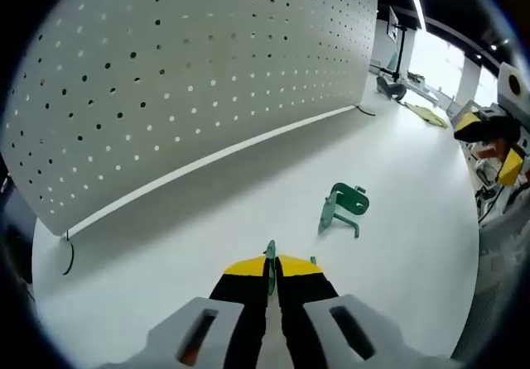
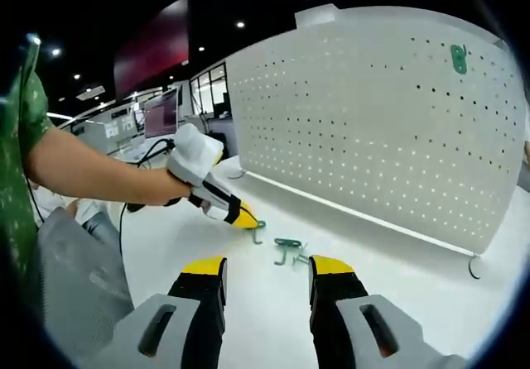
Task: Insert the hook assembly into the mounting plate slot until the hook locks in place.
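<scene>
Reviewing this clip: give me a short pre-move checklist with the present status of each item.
1. Left gripper shut on a green hook: ok.
2. Right gripper open, jaws apart: ok.
3. Second green hook lying free on the white table: ok.
4. Pegboard standing upright, holes unobstructed: ok.
5. Held hook seated in a pegboard hole: not ok, not yet inserted.
6. Hook's orientation in the jaws: cannot tell.

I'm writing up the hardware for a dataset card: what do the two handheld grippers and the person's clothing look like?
Each handheld gripper has light grey moulded bodies with slotted openings, black jaws and yellow tips: the left gripper, the right gripper. In the right gripper view the left gripper has a rounded white housing with a black cable trailing behind. The person wears a green patterned short sleeve.
</scene>
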Demonstrator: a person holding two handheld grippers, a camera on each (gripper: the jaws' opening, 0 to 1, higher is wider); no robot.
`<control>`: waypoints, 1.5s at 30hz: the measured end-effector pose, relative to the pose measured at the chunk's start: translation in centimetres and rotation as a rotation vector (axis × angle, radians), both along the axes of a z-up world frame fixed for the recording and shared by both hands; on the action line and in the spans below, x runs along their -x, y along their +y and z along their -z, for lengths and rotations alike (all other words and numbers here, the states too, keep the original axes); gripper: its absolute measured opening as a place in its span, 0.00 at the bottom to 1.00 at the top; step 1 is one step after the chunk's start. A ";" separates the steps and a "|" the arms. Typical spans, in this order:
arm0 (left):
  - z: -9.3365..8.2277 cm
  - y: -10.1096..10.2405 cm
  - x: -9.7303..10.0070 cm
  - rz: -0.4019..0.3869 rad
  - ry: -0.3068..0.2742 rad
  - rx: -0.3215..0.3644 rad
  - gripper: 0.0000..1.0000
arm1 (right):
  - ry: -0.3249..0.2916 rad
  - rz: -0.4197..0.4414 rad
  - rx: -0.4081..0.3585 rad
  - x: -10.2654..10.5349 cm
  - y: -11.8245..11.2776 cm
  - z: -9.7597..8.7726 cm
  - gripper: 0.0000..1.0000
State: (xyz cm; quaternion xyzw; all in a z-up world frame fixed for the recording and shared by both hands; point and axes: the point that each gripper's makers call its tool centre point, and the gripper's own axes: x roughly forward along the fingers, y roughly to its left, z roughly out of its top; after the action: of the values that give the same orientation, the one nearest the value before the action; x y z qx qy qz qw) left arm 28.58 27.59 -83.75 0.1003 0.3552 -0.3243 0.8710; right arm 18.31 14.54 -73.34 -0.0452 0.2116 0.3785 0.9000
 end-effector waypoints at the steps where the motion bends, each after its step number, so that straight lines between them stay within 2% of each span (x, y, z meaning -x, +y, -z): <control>1: 0.0 0.0 0.0 -0.002 0.001 0.000 0.04 | 0.001 0.000 0.001 0.0 0.0 0.0 0.39; 10: -0.1 0.1 -0.1 -0.010 0.000 0.010 0.02 | 0.007 0.003 0.004 0.0 -0.1 0.2 0.40; 22: -0.2 0.3 -0.1 -0.053 0.018 0.055 0.02 | 0.007 0.009 0.002 -0.2 -0.2 0.2 0.39; 33: -1.5 0.5 -0.1 -0.117 0.028 0.158 0.02 | 0.003 0.005 0.001 -0.2 0.2 -0.1 0.39; 45: -3.7 -0.5 0.1 -0.161 0.027 0.296 0.02 | -0.006 0.006 -0.001 -0.3 0.6 -0.9 0.37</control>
State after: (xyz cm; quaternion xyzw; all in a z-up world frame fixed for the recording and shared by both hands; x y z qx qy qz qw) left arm 28.53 27.11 -80.07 -0.0622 0.3219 -0.3035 0.8946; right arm 18.66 15.15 -72.42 -0.0454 0.2087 0.3757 0.9018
